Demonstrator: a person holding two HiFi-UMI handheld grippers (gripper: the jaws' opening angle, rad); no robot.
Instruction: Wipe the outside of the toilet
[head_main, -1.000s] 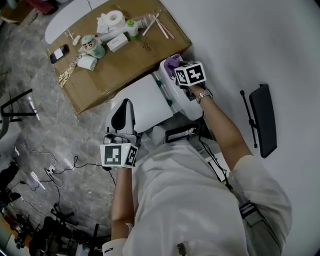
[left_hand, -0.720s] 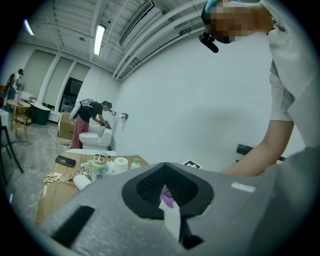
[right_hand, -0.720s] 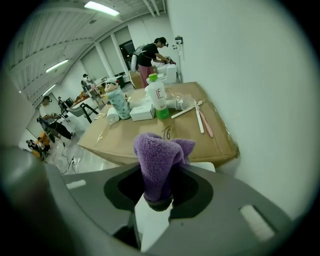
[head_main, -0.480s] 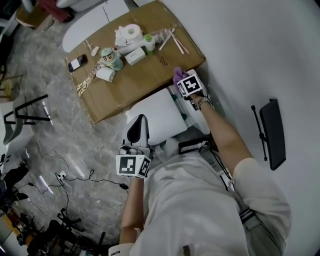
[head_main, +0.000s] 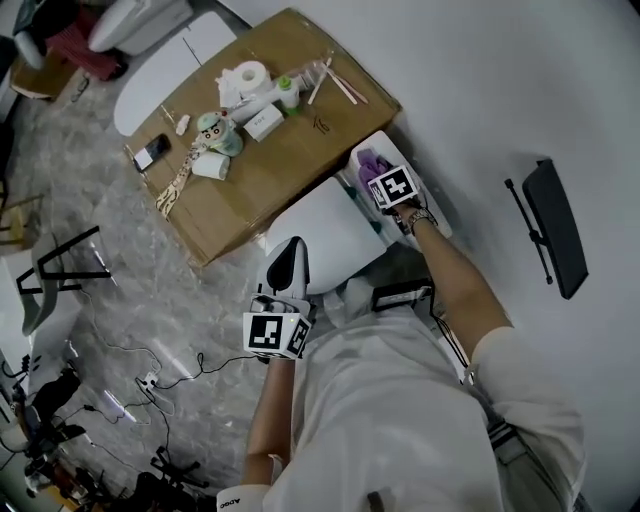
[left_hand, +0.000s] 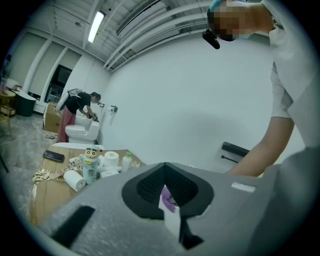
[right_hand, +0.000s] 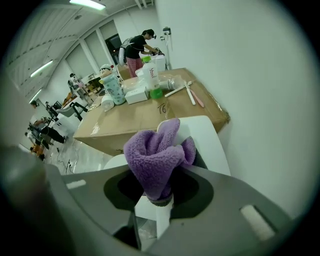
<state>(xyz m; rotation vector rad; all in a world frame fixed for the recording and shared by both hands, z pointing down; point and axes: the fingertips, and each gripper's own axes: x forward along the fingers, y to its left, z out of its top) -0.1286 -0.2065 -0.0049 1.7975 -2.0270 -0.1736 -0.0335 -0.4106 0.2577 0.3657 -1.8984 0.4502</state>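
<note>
The white toilet (head_main: 320, 230) stands against the wall, lid down, with its tank (head_main: 425, 210) at the right. My right gripper (head_main: 378, 172) is over the tank top, shut on a bunched purple cloth (head_main: 368, 160) (right_hand: 155, 155) that sticks out past its jaws (right_hand: 157, 200). The tank lid (right_hand: 210, 142) lies just beneath the cloth. My left gripper (head_main: 288, 262) hovers at the toilet's front rim, jaws together and holding nothing. In the left gripper view the gripper (left_hand: 170, 212) points across the toilet toward the purple cloth (left_hand: 167, 196).
A large cardboard box (head_main: 270, 180) next to the toilet carries a toilet roll (head_main: 250, 75), a green-capped bottle (head_main: 288, 92), a figure cup (head_main: 212, 130) and a phone (head_main: 150, 152). A black fixture (head_main: 558, 240) hangs on the white wall. Cables (head_main: 150, 380) trail on the marble floor.
The right gripper with the cloth has slid a little along the tank top toward me. The left gripper has stayed at the toilet's front. The head view has shifted.
</note>
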